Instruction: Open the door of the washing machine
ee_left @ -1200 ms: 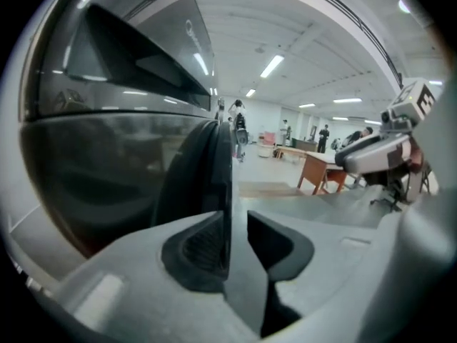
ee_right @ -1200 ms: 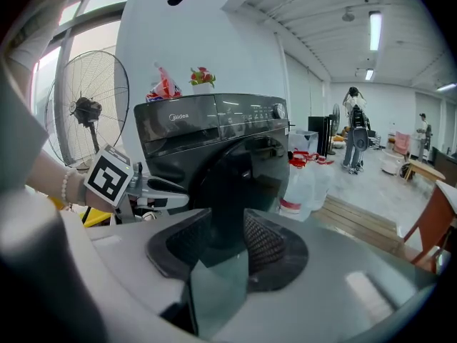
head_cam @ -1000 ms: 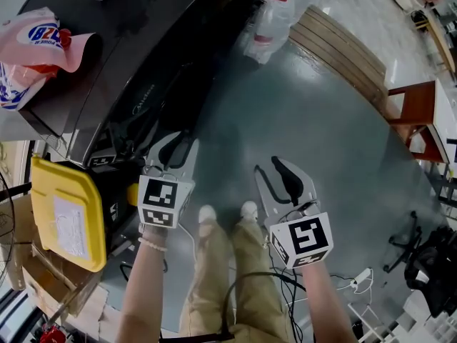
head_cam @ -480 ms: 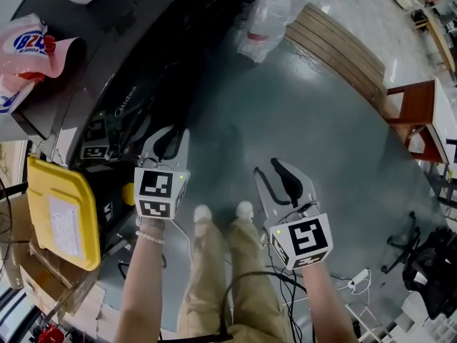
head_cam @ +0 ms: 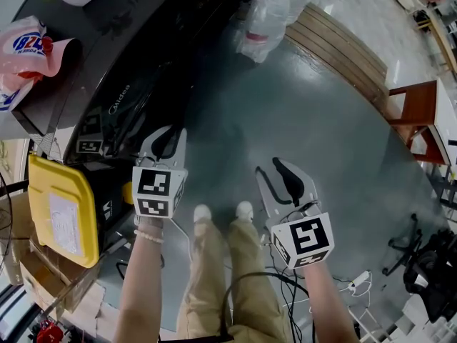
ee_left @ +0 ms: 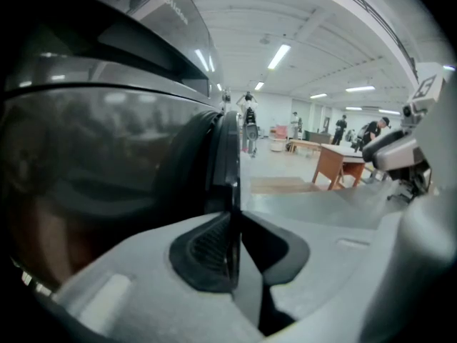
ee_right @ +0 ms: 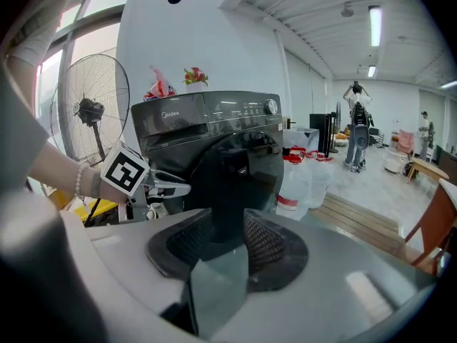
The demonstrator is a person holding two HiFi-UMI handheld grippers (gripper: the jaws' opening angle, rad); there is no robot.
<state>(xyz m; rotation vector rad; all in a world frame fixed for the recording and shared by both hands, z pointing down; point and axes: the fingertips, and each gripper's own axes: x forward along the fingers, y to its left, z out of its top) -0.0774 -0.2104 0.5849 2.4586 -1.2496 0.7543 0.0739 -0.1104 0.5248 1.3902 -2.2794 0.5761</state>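
A dark grey front-loading washing machine stands at the upper left of the head view, against the grey floor. The right gripper view shows its front, with a row of controls and a knob along the top panel. Its dark round glass door bulges out from the front, glossy and almost black, and fills most of the panel below the controls. In the left gripper view the same door shows as a curved smoky pane with a thick black rim.

The left claw is at the door's side edge. Its pads are drawn narrow, nearly together, and the thin black rim runs in between them. The right gripper view shows this claw reaching the door from the left. The right claw hangs over the floor, well apart from the machine. Its ribbed pads stand apart with nothing between them.

A pink plastic bag lies on the machine, and a yellow plastic bin sits just beside it.
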